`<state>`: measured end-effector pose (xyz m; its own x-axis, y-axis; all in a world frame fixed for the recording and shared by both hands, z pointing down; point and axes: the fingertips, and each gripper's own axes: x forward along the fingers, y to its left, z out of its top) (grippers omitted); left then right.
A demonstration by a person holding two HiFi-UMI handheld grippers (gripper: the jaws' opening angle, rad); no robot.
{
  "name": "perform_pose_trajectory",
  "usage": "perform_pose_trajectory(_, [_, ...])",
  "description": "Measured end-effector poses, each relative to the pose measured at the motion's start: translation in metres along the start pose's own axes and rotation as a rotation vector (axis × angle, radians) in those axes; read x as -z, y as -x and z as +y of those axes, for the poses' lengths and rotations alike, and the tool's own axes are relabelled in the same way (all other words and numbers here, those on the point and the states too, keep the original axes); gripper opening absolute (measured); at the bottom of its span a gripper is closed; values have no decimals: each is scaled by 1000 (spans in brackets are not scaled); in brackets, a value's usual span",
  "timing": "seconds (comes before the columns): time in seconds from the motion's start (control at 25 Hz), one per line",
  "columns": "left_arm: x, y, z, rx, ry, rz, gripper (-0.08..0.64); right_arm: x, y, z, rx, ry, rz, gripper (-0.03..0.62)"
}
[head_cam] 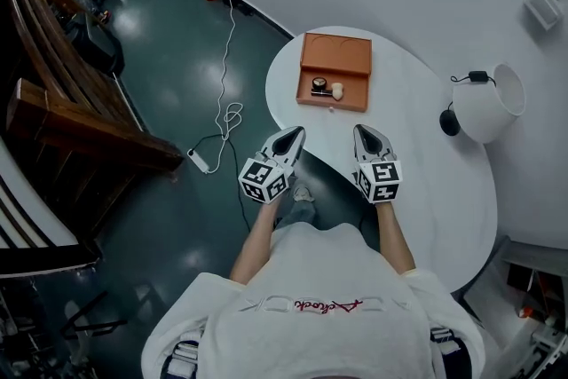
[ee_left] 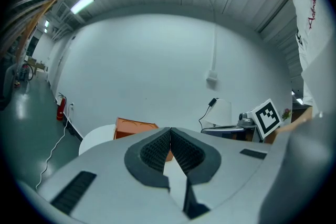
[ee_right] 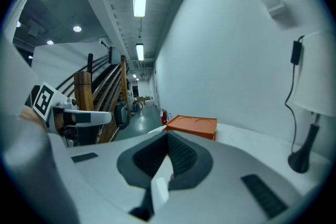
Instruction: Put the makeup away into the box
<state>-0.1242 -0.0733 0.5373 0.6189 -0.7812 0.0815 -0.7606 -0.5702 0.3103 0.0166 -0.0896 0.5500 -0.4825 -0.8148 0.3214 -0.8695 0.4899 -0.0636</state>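
I hold my left tool [head_cam: 291, 136] and right tool [head_cam: 368, 135] closed on nothing, short of the box [head_cam: 335, 54], which lies open on the surface [head_cam: 426, 157], presumably for loading.

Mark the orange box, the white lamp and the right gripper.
orange box [head_cam: 335, 55], head view, on its bare far half.
white lamp [head_cam: 490, 105], head view, on the shade.
right gripper [head_cam: 365, 130], head view, at its closed fingertips.
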Motion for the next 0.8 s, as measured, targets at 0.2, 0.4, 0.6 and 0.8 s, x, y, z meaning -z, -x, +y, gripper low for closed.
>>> perform_pose_trajectory(0.2, [6,8,-25,8,-19,1,9,11,25,-1,4,-6,-3,20])
perform_pose_trajectory(0.4, [7,10,-36,17,-28,0,9,16,36,-2,13,-7,-1,20])
perform_pose_trajectory(0.6, [6,8,-39,27,-33,-3,9,19,39,1,10,-8,5,20])
perform_pose_trajectory(0.8, [4,7,-39,35,-34,-7,9,18,38,4,15,5,8,20])
